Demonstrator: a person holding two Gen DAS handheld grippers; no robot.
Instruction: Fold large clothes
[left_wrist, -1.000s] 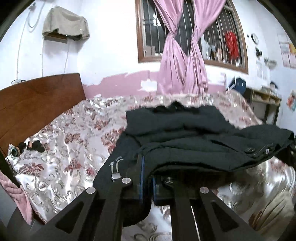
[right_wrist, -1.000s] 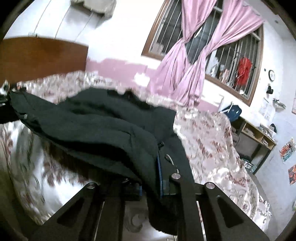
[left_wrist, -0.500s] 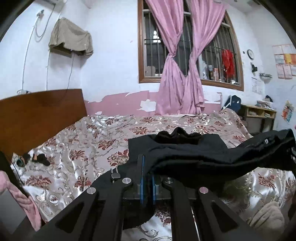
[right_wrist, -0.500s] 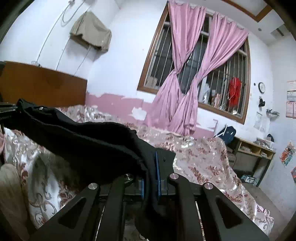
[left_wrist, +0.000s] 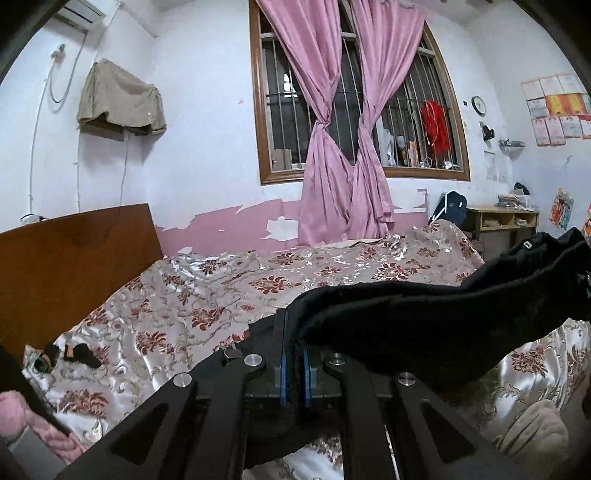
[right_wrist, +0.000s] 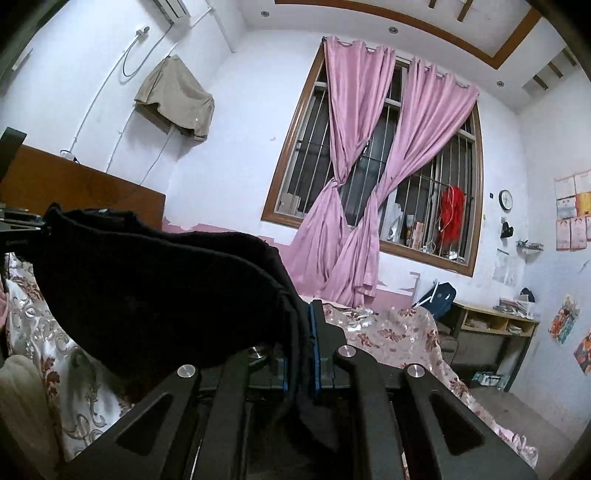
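Left gripper (left_wrist: 293, 343) clamped on black garment (left_wrist: 424, 317). Right gripper (right_wrist: 301, 332) clamped on its other end. Garment stretched between grippers, held in air above floral bedspread (left_wrist: 207, 291).

Left gripper (left_wrist: 293, 354) and right gripper (right_wrist: 301, 354): both raised, jaws closed, each clamping black cloth between blue pads.

Black fabric garment (left_wrist: 424, 325): lifted off the floral satin bedspread (left_wrist: 221, 295), where it was lying spread a second ago; now stretched in the air as a band.
Bedspread: uncovered far more widely than before.
Left gripper (left_wrist: 293, 354): raised higher; more wall and ceiling are seen.
Right gripper (right_wrist: 301, 354): raised likewise; cloth edge kept pinched.
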